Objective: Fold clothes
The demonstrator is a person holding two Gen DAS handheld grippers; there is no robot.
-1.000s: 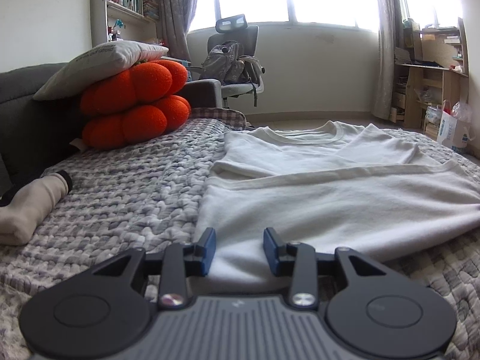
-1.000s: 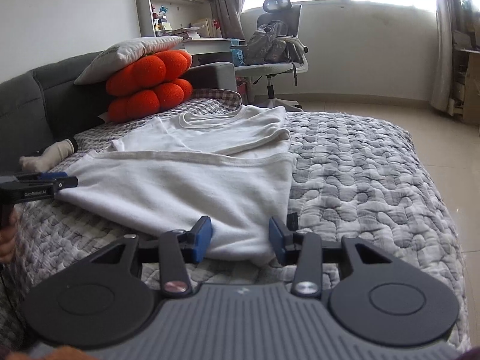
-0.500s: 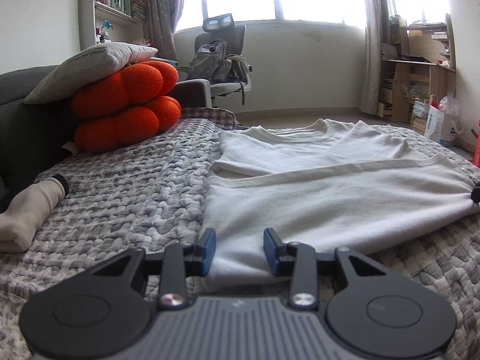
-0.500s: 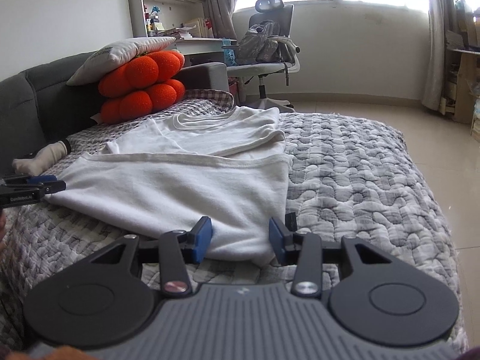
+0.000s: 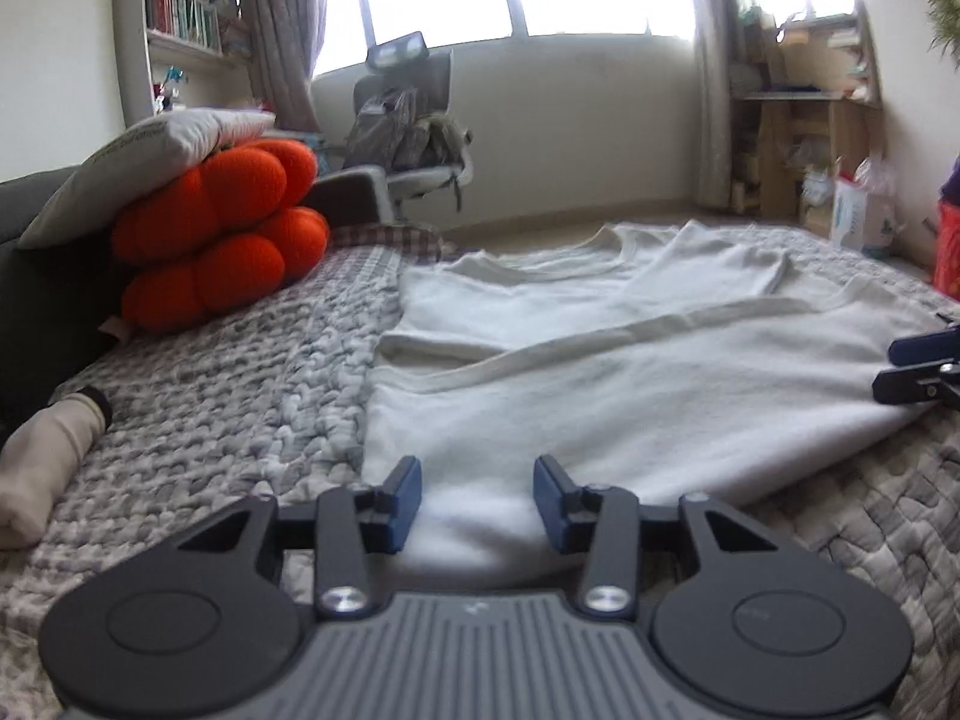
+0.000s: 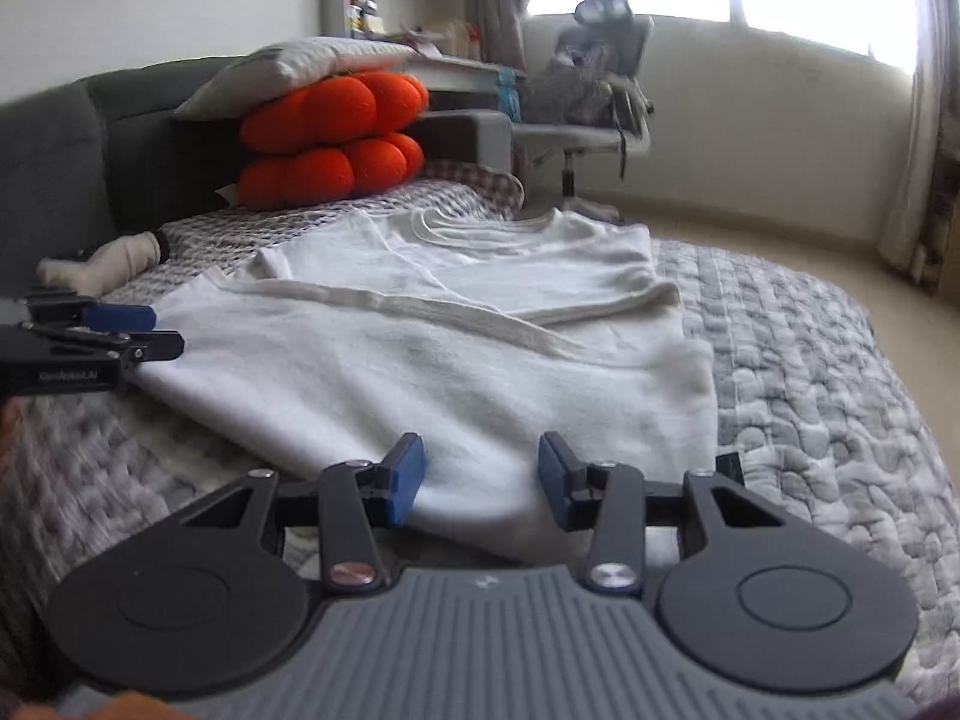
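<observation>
A white T-shirt [image 5: 600, 396] lies on the grey knitted bed cover [image 5: 228, 396], its lower half folded up over the chest. My left gripper [image 5: 477, 495] is open, its blue pads either side of the shirt's near left corner. My right gripper [image 6: 480, 474] is open at the shirt's [image 6: 420, 372] near right corner. Each gripper shows in the other's view: the right gripper [image 5: 918, 366] at the far right edge, the left gripper [image 6: 120, 333] at the far left edge.
Orange round cushions [image 5: 216, 234] under a grey pillow [image 5: 150, 150] sit at the bed's far left. A rolled beige cloth [image 5: 42, 462] lies at the left. An office chair [image 5: 408, 138], shelves [image 5: 804, 138] and a window stand beyond the bed.
Both grippers have moved in closer to the shirt's near corners. The view has tilted a little, and the right gripper's fingers now show at the edge of the left view.
</observation>
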